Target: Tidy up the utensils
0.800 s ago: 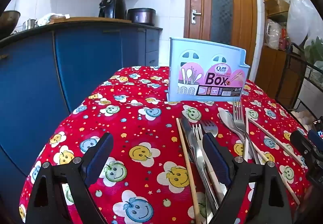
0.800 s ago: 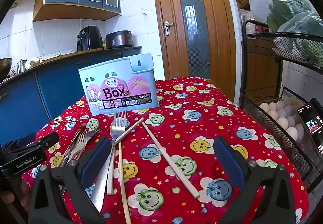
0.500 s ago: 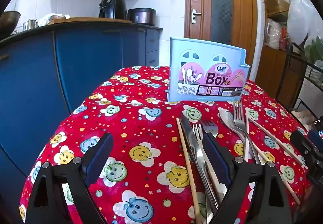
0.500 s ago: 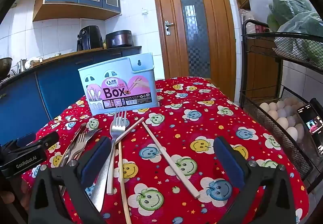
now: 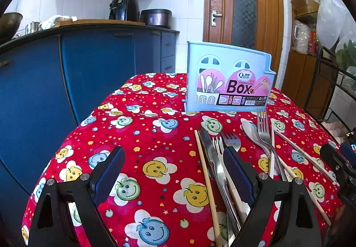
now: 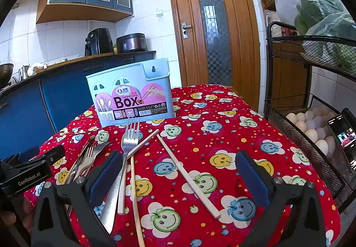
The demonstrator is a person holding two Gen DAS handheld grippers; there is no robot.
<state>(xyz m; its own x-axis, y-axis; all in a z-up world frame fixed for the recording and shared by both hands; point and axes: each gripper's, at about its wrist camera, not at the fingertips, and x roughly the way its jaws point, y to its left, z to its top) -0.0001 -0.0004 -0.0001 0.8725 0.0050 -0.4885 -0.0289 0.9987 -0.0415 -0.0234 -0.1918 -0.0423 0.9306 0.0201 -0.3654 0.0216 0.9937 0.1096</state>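
A pale blue utensil box (image 5: 227, 82) with a pink "Box" label stands at the back of the red smiley tablecloth; it also shows in the right wrist view (image 6: 131, 95). In front of it lie loose utensils: a knife (image 5: 211, 158), forks (image 5: 264, 133), a spoon (image 5: 251, 131) and several chopsticks (image 6: 189, 175). A long fork (image 6: 130, 137) lies near the box. My left gripper (image 5: 173, 169) is open and empty, low over the cloth left of the pile. My right gripper (image 6: 178, 171) is open and empty above the chopsticks.
A blue kitchen counter (image 5: 66, 64) runs along the left. A black wire rack with eggs (image 6: 311, 126) and a phone (image 6: 342, 135) stands right of the table. A wooden door (image 6: 213, 31) is behind. The left gripper's body (image 6: 29, 171) shows at the right view's left edge.
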